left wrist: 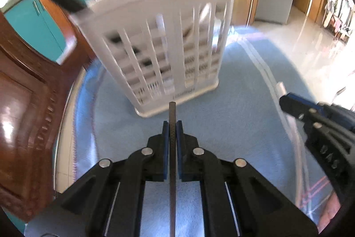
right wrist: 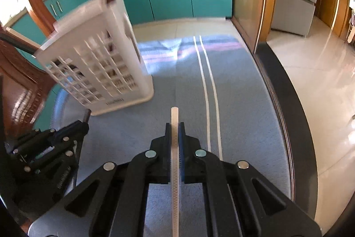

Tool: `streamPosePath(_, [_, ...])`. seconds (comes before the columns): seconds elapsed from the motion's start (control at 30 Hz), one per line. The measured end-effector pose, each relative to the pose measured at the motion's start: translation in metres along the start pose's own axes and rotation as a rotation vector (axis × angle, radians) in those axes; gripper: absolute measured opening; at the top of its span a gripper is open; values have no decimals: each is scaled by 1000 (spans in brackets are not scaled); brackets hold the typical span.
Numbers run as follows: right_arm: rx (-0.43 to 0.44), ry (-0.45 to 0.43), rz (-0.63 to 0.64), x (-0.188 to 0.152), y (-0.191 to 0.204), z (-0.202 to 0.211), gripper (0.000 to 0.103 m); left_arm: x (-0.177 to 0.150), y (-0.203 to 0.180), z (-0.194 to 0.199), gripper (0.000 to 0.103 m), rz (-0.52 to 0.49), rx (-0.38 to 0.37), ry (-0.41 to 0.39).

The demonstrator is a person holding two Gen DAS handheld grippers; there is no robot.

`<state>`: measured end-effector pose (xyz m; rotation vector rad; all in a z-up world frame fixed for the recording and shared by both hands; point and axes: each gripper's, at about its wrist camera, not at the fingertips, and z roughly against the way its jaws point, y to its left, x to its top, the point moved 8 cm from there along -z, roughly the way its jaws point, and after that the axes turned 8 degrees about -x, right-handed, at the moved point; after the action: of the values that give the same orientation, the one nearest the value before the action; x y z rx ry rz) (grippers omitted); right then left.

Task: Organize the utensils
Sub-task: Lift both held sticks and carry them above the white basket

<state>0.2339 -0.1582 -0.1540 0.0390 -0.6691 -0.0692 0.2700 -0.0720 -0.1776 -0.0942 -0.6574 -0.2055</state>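
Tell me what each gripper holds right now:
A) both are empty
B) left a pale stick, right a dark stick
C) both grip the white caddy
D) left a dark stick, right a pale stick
D: the left gripper is shut on a dark stick, and the right gripper is shut on a pale stick; the white caddy stands ahead on the blue cloth, untouched.

One white slatted caddy [left wrist: 164,41], one dark chopstick [left wrist: 172,148], one white chopstick [right wrist: 174,148]
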Motion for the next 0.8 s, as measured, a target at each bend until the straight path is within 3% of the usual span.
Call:
streamPosePath(0.27, [67,-93,-22,11,-13,46,7,34,1,133,7,-9,-55,-257])
streamPosePath(0.5, [68,-116,-32,13,-19,54,7,90,7,255,7,40,-136,-571])
streamPosePath(0.6, [63,-104,-33,12,-17,50,7,109,29,279,7,126,-131,-694])
streamPosePath(0.7, [69,-107,-17,11,-11,50,7,121,50,271,7,206,-122,-743])
streamPosePath(0.8, [74,-122,6,10,-6,52,7,124,68,247,7,277,-112,-731])
